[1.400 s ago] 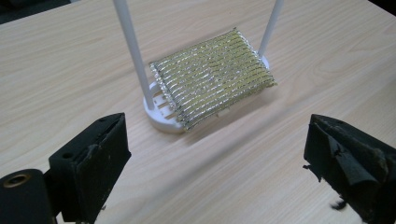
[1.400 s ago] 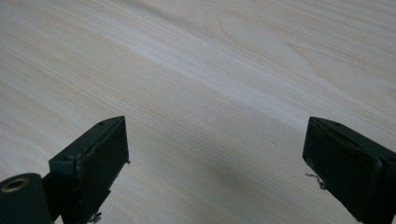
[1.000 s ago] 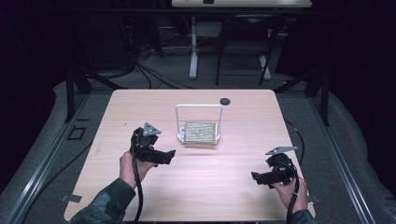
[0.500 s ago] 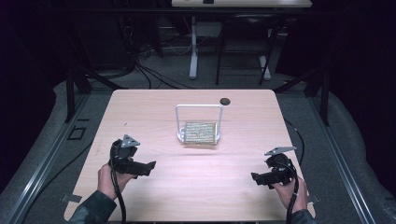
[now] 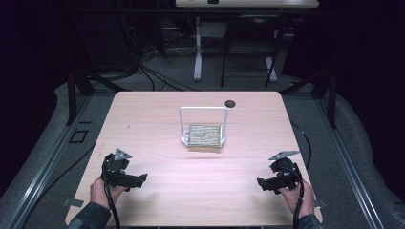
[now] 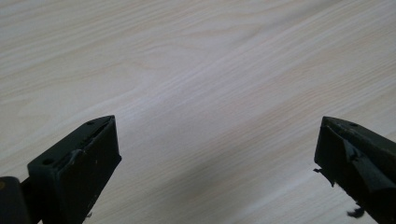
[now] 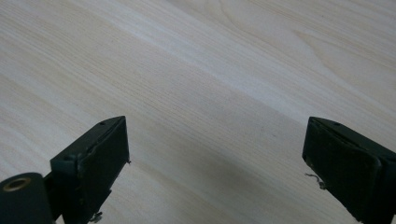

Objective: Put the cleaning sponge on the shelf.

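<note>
A small white wire rack [image 5: 204, 124] with a woven, tan pad lying in it stands near the middle of the wooden table [image 5: 157, 114]. My left gripper [image 5: 136, 180] rests low at the table's front left, held in a hand, jaws pointing right. In the left gripper view its jaws stand wide apart over bare wood, so the left gripper [image 6: 217, 154] is open and holds nothing. My right gripper [image 5: 263, 183] sits at the front right, jaws pointing left. The right gripper [image 7: 215, 154] is open too, with bare tabletop between its jaws.
A small dark round spot [image 5: 230, 103] lies near the table's far edge, behind the rack. Beyond the table stand dark frame legs and cables on the floor. Metal rails run along both sides of the table.
My left gripper has drawn back from beside the rack toward the front left corner of the table. The right gripper has stayed where it was.
</note>
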### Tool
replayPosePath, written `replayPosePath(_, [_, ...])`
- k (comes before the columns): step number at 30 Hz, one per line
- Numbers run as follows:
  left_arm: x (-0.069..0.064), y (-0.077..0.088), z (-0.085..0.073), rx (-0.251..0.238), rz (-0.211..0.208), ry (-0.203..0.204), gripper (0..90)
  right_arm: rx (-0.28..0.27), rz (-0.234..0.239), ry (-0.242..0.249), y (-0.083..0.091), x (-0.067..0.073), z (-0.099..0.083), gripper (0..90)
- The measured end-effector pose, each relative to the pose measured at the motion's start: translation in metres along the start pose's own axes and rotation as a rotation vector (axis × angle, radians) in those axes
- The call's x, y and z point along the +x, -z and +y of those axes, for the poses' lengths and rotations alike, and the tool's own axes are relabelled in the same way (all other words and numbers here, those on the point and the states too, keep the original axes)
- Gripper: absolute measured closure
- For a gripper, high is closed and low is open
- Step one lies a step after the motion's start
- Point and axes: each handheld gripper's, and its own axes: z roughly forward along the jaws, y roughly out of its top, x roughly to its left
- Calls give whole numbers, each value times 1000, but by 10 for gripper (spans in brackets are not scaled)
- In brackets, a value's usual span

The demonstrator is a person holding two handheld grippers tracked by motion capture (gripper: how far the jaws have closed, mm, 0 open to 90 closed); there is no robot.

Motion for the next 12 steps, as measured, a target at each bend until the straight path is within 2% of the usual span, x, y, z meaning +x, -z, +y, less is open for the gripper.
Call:
replayPosePath(4, [4, -6, -3, 18, -6, 9, 0, 6, -2, 8, -1, 1, 0, 69])
replayPosePath(5, [5, -7, -4, 21, -16, 28, 0, 9, 0, 9, -3, 2, 0, 71])
replayPosePath(12, [5, -9, -3, 22, -22, 20, 0, 24, 4, 23, -4, 1, -1, 80])
